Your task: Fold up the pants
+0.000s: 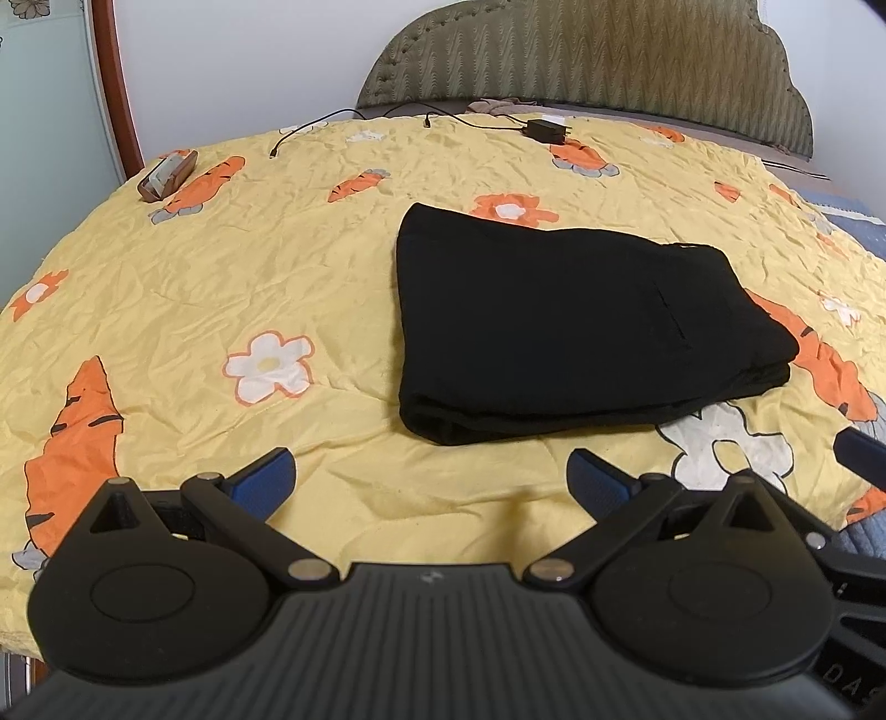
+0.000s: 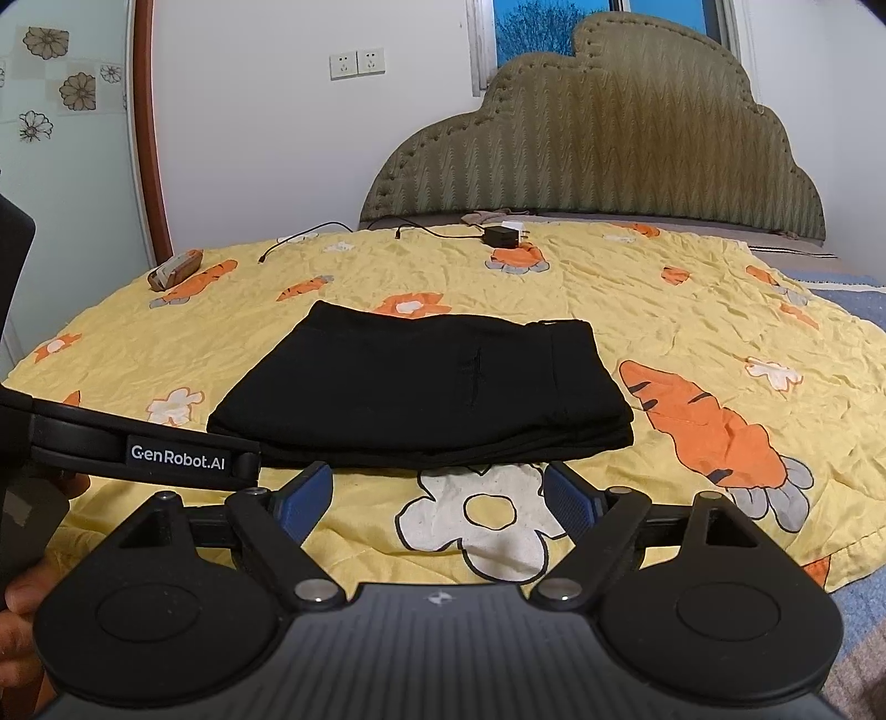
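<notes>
While we hold both tools back: the black pants (image 1: pixel 581 327) lie folded on the yellow quilt (image 1: pixel 221 288).
Left gripper (image 1: pixel 432 482): wide open, empty; pants ahead, to its right.
Right gripper (image 2: pixel 437 493): wide open, empty, nearer, just before the folded edge.
Long axis: probably left to right.

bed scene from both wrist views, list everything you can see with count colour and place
pants: 1, black, folded, mid-quilt
quilt: 1, yellow with orange carrots and white flowers, covering bed
headboard: 1, olive, far end
charger: 1, black, with cable, far edge of quilt
glasses case: 1, brown, far left on quilt
wall sockets: 2, white, wall
window: 1, blue dusk, behind headboard
left gripper: fingers blue, open, empty
right gripper: fingers blue, open, empty
</notes>
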`<state>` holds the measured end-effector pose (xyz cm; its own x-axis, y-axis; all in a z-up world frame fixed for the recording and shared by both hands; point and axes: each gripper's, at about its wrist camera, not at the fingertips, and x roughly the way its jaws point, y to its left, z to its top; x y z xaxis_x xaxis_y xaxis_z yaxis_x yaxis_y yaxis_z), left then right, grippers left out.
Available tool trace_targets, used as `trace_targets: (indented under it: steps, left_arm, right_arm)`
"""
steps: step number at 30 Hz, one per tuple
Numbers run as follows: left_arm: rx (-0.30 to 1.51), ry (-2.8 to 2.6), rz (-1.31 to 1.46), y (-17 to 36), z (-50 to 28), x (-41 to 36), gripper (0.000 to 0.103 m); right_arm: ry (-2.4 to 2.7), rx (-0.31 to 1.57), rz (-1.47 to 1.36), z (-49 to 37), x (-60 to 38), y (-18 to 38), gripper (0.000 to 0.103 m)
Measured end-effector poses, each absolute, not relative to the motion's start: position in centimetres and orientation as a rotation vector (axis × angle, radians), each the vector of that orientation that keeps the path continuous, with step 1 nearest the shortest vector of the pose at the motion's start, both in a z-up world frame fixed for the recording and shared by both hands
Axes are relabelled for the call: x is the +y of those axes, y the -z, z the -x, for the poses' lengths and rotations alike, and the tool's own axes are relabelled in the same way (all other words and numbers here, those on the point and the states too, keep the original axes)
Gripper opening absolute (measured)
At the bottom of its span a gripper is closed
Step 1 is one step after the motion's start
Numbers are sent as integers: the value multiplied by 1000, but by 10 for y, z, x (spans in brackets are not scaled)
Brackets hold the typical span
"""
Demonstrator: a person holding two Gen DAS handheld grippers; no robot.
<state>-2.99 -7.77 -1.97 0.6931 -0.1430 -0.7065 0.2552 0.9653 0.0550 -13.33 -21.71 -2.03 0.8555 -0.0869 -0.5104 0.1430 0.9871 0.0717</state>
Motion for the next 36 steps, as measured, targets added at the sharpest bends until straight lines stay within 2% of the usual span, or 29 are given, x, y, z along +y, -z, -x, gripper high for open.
trace_targets:
  steps: [36]
  left_arm:
    - [774,220,-160,21,34,-74,103]
  right_arm:
    - [127,533,-120,135,-216,23,83]
